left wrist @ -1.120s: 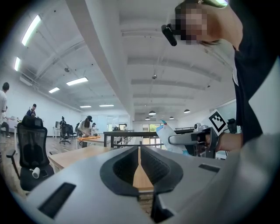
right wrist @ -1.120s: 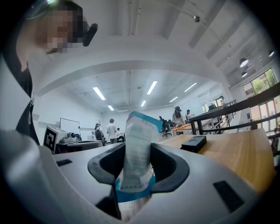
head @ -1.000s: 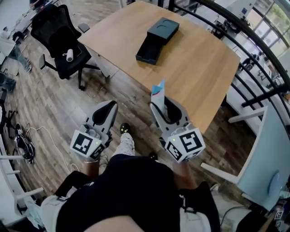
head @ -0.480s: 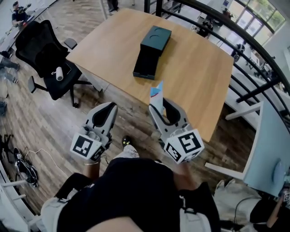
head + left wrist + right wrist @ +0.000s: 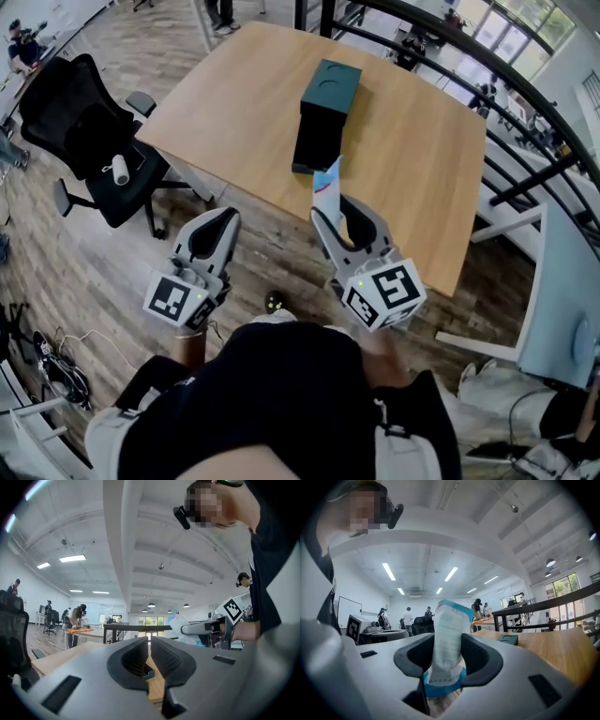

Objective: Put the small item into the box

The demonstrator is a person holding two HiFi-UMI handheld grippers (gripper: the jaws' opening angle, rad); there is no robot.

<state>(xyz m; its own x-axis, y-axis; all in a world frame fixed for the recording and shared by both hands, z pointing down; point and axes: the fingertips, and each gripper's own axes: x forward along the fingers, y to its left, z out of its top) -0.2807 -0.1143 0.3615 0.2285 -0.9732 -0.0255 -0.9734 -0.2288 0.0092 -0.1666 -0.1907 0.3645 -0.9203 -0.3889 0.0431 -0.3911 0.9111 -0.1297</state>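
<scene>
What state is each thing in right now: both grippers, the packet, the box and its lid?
Left gripper: shut, empty.
Right gripper: shut on the packet.
Packet: held upright, not yet in the box.
Box: open, on the table.
Lid: off, at the box's far end.

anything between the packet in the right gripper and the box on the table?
Nothing visible. The right gripper holds the packet upright by the near edge of the table; only bare tabletop lies between it and the box.
</scene>
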